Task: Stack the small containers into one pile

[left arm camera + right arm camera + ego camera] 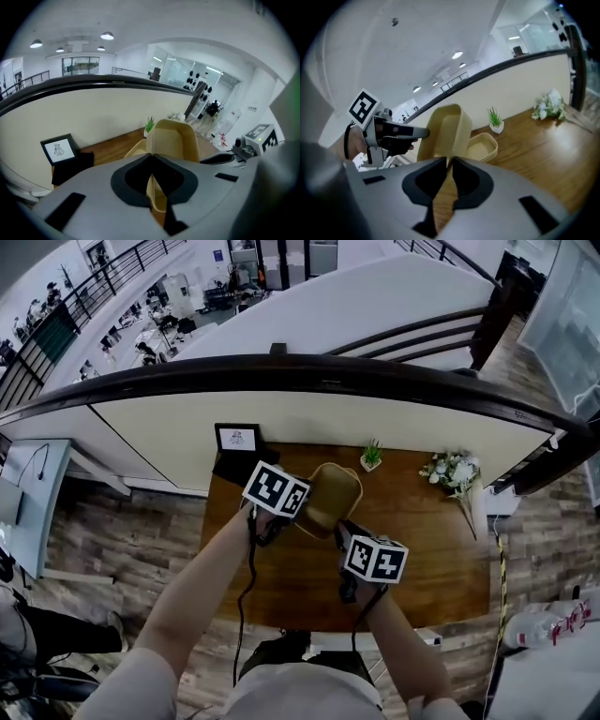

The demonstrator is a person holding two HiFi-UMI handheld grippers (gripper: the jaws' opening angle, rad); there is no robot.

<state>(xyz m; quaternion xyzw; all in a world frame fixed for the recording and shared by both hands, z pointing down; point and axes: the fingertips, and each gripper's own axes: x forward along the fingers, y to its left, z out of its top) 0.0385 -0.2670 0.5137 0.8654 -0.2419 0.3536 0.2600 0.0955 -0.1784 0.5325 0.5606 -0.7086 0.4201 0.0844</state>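
Both grippers hold one tan container [330, 498] tilted on edge above the wooden table [431, 559]. My left gripper [296, 517] is shut on its rim, which runs between the closed jaws in the left gripper view [151, 161]. My right gripper [343, 531] pinches the opposite rim, the wall passing between its jaws [449, 161]. A second tan container [483, 146] lies open side up on the table behind the held one [445, 131]. From the left gripper it shows as a rim [135, 150] beside the held container [176, 140].
A framed picture [237, 438] stands on a black block [234, 467] at the table's back left. A small potted plant [371, 456] and white flowers [453, 470] sit along the back edge. A dark curved railing [300, 371] runs behind the table.
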